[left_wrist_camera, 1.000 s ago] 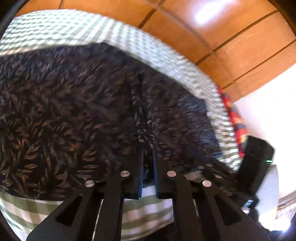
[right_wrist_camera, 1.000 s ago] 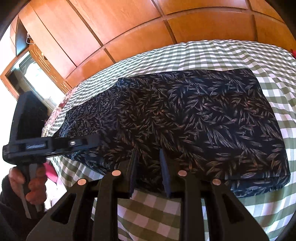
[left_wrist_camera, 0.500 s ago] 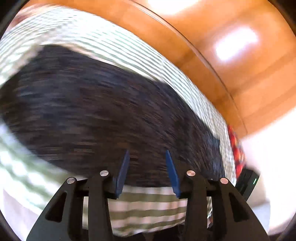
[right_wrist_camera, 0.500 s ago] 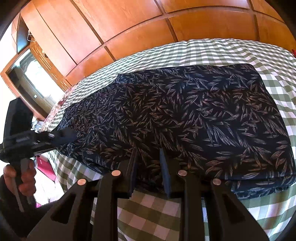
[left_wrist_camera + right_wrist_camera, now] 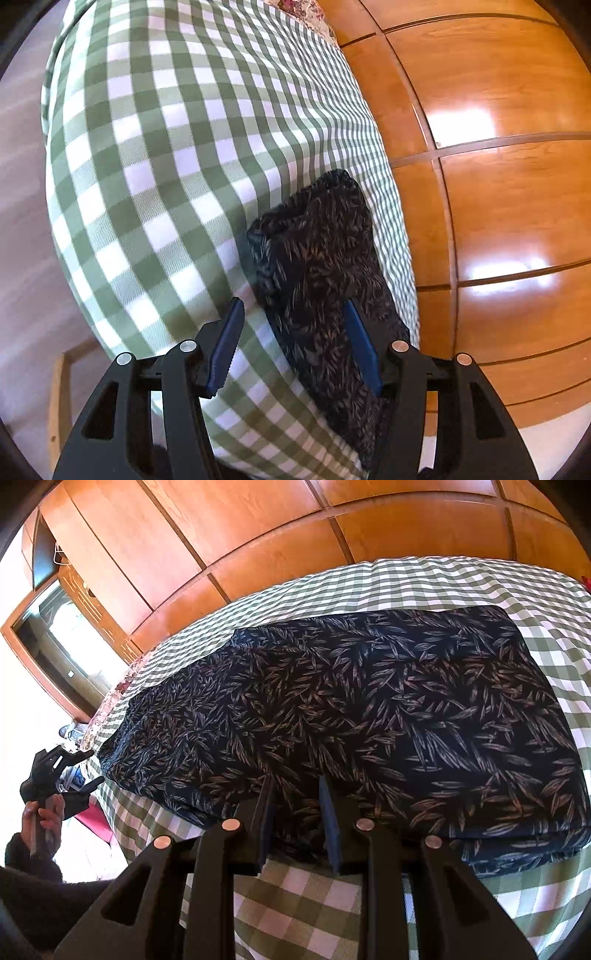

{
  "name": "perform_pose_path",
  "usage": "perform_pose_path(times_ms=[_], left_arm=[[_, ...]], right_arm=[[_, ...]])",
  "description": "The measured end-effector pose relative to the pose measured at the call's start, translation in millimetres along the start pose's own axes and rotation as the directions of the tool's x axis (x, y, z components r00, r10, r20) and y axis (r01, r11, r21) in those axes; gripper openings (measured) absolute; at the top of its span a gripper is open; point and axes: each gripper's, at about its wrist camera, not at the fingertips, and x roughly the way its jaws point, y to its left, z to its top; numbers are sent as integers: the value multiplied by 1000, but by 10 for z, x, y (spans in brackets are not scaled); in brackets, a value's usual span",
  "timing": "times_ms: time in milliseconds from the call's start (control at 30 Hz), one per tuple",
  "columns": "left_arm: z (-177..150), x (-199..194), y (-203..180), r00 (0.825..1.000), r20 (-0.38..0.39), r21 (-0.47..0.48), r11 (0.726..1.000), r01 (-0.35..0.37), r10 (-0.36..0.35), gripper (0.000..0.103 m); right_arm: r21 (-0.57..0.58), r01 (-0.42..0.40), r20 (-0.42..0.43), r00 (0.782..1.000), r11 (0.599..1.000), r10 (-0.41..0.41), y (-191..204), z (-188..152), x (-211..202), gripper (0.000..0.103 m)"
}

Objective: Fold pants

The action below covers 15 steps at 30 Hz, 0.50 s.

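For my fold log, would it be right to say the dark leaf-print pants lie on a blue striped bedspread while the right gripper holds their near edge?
Not quite: the bedspread is green and white checked, not blue striped, as the right wrist view shows. The rest stands: the dark leaf-print pants lie on it, and the right gripper holds their near edge.

Black plastic two-finger left gripper [image 5: 293,345] with ridged blue pads [image 5: 226,347], silver pivot screws (four showing), matching black right gripper [image 5: 295,812], dark fuzzy sleeve [image 5: 40,882]
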Motion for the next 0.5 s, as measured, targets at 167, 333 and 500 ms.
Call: perform_pose_path(times_ms=[167, 333, 500], left_arm=[[137, 140, 0, 997, 22, 23, 997, -72, 71, 44], [152, 209, -184, 990, 61, 99, 986, -133, 127, 13], [-159, 129, -941, 982, 157, 440, 882, -166, 107, 12]], right_arm=[[2, 1, 1, 1000, 1000, -1, 5, -1, 2, 25], [0, 2, 0, 1000, 1000, -2, 5, -2, 8, 25], [-2, 4, 0, 1000, 1000, -4, 8, -3, 13, 25]])
